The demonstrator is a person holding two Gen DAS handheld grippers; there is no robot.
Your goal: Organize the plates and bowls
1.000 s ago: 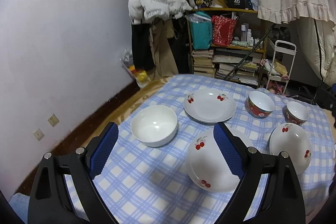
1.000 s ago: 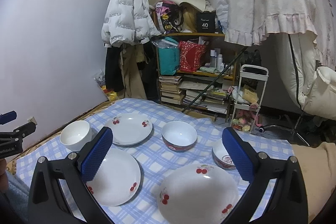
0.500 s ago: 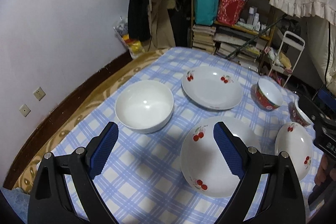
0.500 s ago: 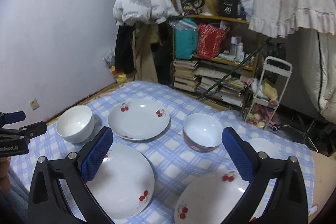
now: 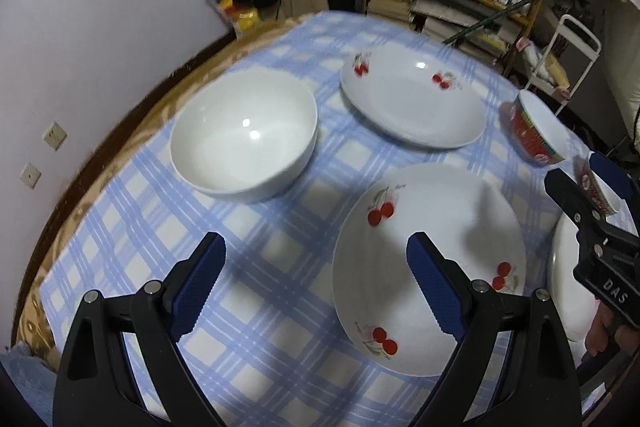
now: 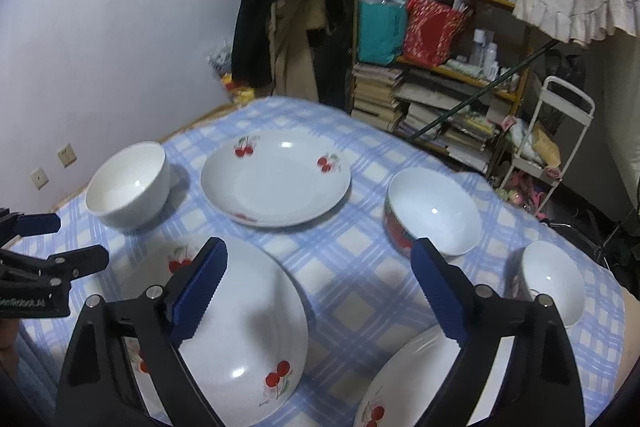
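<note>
The left gripper [image 5: 314,269] hangs wide open over the checked cloth [image 5: 248,307], and it holds nothing. Its right finger is above the near plate [image 5: 436,227], which has red cherries on it. The right gripper [image 6: 318,273] is wide open too, with nothing in it. It hangs over the cloth between the near plate [image 6: 248,327] and another plate [image 6: 404,383] at the bottom edge. A bit farther back sit the white bowl [image 5: 244,143] on the left and the far plate [image 5: 412,103]. The red bowl [image 6: 434,213] and a small bowl [image 6: 554,279] sit to the right. Behind the table stands a shelf [image 6: 440,67] full of books and bags.
</note>
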